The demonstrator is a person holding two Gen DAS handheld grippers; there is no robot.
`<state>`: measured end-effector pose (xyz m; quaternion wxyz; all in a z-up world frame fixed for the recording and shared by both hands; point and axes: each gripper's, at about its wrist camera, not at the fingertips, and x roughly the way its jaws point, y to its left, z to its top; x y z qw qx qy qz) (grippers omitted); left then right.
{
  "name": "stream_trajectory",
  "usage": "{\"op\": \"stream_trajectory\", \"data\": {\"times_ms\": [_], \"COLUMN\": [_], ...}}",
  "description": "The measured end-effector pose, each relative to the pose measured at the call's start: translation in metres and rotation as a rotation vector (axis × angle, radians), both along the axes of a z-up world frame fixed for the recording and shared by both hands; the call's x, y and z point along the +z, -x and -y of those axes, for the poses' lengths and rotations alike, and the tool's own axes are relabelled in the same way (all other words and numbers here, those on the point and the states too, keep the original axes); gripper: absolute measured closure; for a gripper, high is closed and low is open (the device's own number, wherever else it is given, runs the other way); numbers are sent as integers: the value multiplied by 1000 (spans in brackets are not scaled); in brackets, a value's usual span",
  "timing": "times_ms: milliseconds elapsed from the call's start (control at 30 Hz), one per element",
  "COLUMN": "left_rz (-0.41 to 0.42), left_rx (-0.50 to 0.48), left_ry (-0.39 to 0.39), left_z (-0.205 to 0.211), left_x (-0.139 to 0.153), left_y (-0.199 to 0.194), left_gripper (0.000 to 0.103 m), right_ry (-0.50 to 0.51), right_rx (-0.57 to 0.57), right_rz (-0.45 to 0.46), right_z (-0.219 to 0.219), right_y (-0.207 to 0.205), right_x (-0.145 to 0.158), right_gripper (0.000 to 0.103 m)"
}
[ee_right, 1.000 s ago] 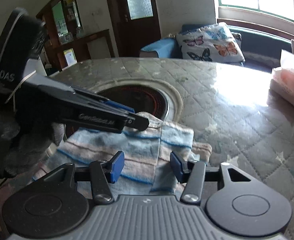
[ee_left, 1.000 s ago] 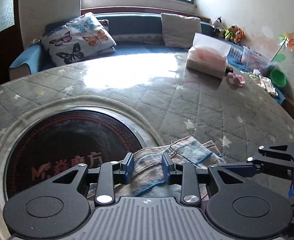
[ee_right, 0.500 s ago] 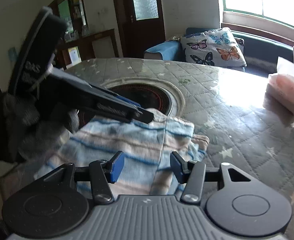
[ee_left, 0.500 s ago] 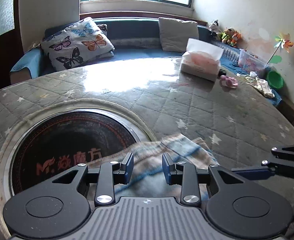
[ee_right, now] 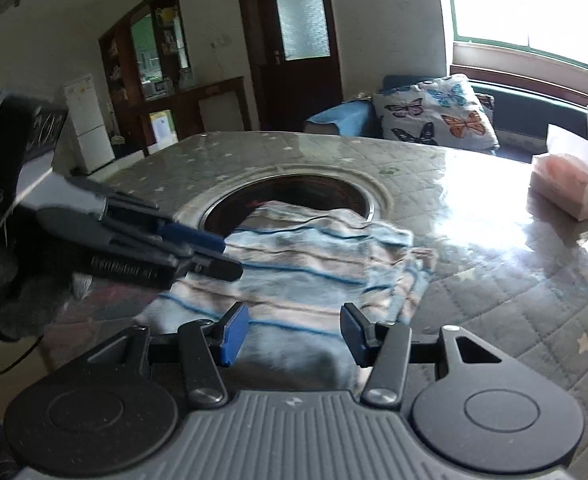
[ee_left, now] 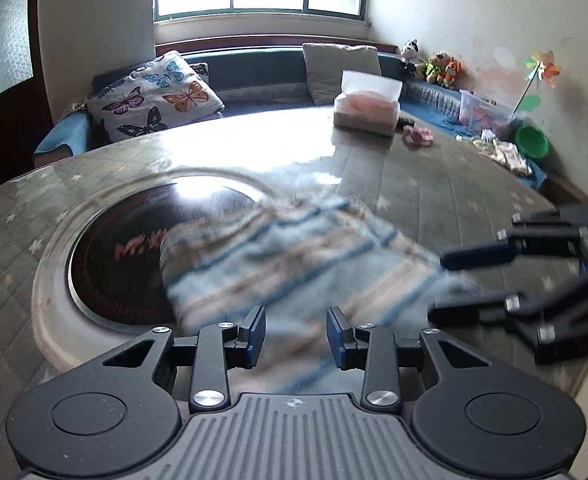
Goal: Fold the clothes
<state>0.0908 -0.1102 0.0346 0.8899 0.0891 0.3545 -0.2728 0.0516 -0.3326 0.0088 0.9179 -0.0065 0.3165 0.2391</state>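
Both jaws apart; striped garment (ee_left: 294,264) on quilted table (ee_left: 433,192).

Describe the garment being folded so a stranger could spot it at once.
Start at the big round quilted table and find the dark circular hotplate sunk in its middle. The striped cloth lies over the hotplate's near edge. It alone is soft fabric, with pale blue and beige bands; the tissue box is boxy.
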Motion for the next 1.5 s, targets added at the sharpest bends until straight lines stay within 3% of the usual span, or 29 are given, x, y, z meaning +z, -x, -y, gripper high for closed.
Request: {"op": "stream_trajectory", "data": {"times_ms": [267, 500, 900, 1033, 1133, 1400, 1500], "left_rz": [-26, -1, 18, 0, -9, -15, -16], "left_rx": [47, 55, 102, 133, 143, 149, 149], "left_ry": [-38, -66, -65, -77, -77, -71, -69], "left_z": [-16, -18, -27, -30, -34, -35, -36], "left_x": [-20, -28, -17, -22, -25, -25, -25], "left_y": [22, 29, 32, 29, 29, 29, 29], "left_gripper": [67, 65, 66, 65, 65, 65, 65], "right_ry": [-16, -44, -52, -69, -52, 9, 23], "right_rx": [-18, -44, -41, -87, -101, -85, -96], "right_rz": [-31, -36, 15, -4, -17, 34, 2], "right_z": [0, 6, -3, -4, -3, -11, -11], "right_y": [11, 13, 25, 16, 14, 9, -1], "right_x": [-12, -36, -19, -26, -36, -24, -33], "right_gripper": [51, 50, 51, 54, 66, 66, 67]}}
